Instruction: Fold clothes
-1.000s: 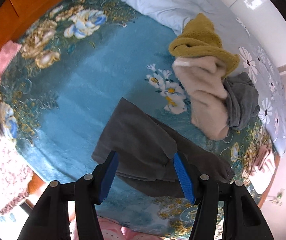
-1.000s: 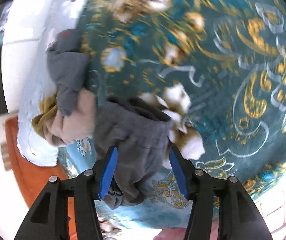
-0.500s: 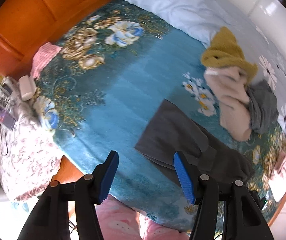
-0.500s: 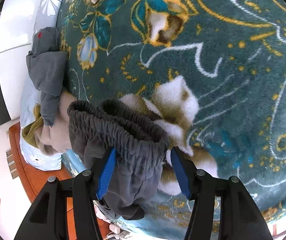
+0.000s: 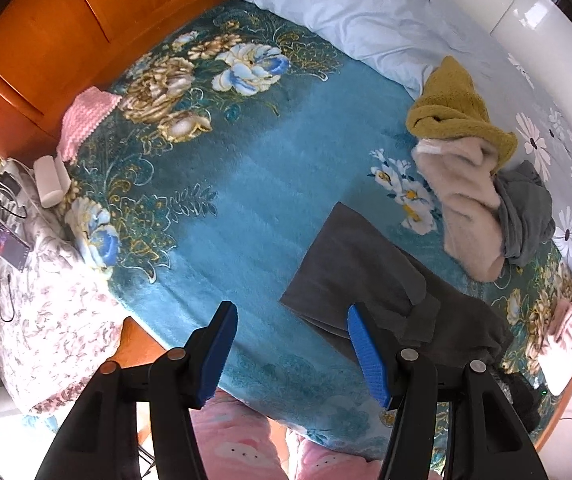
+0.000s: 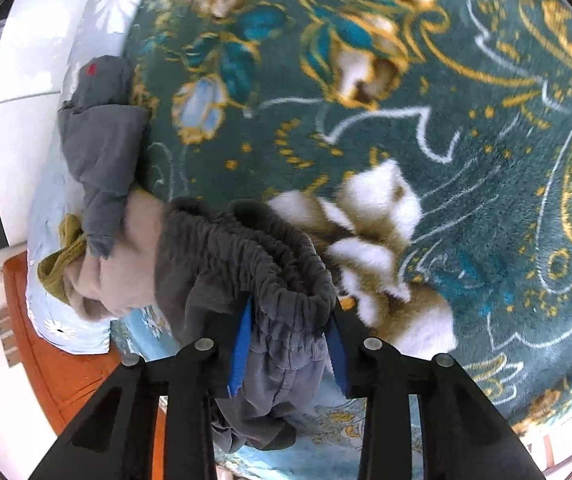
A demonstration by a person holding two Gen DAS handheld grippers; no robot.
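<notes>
The right gripper is closing its two blue-padded jaws on the gathered elastic waistband of the dark grey trousers. The cloth fills the gap between the pads, and the pads already touch it on both sides. In the right wrist view this waistband sits in the lower middle of the frame, and the rest of the trousers hangs down below the jaws.

The left gripper stands about half open and holds nothing. It hangs above the teal blanket, at the bottom of the left wrist view. Its right pad is in front of the edge of the trousers, but I cannot tell if it touches them. There the trousers lie flat, in the lower right of the frame.

Beside the trousers, toward the right edge, is one pile of three garments: one mustard-yellow piece on top, one beige fleecy piece in the middle, and one lighter grey piece at the right. At the top lies one pale blue pillow. At the left edge I count one pink knitted cloth, one white cylinder-shaped object and one phone on a flowered cover. Two pink trouser legs of the person show at the bottom.
</notes>
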